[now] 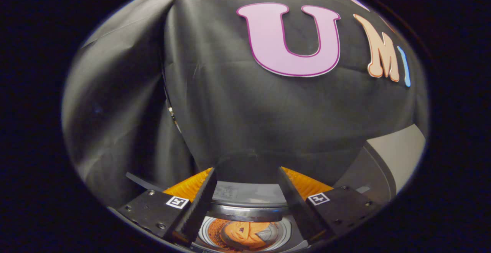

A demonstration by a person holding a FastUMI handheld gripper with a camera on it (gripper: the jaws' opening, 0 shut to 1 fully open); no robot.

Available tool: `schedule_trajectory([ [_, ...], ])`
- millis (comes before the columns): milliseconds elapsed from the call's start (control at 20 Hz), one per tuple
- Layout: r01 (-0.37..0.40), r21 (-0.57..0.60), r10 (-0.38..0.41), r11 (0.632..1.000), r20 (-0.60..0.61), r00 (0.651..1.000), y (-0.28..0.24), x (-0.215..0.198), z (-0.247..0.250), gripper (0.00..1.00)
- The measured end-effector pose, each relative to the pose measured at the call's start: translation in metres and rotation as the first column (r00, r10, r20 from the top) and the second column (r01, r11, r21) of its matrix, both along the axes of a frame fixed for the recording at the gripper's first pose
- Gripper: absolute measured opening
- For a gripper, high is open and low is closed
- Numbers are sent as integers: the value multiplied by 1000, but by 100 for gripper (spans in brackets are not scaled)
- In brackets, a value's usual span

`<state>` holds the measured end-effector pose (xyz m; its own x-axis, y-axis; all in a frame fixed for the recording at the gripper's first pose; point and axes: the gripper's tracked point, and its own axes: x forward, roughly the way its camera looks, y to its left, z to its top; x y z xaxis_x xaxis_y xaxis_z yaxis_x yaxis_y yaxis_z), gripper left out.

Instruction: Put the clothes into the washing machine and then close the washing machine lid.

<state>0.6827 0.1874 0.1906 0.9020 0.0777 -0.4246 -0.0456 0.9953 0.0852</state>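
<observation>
I see my tongs (245, 176) at the bottom centre of the frame, fingers (199, 203) spread apart, gripping nothing.

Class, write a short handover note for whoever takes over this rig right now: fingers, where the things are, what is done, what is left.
Gripper: fingers spread apart, holding nothing, raised above the washing machine and facing the booth wall.
Clothes: an orange garment lies inside the drum, seen low between the fingers.
Done: the garment seems to be in the machine.
Left: the opening looks uncovered, so closing the lid appears to remain. I cannot make out the lid itself with certainty from here.
</observation>
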Motion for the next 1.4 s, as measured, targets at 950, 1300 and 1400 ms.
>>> schedule_trajectory([
  [950, -19, -51, 24, 999, 103, 994, 2, -30, -39, 95],
  [1300, -57, -84, 67, 995, 120, 991, 6, -52, -39, 96],
  [1400, -63, -85, 73, 994, 120, 990, 5, -54, -41, 96],
])
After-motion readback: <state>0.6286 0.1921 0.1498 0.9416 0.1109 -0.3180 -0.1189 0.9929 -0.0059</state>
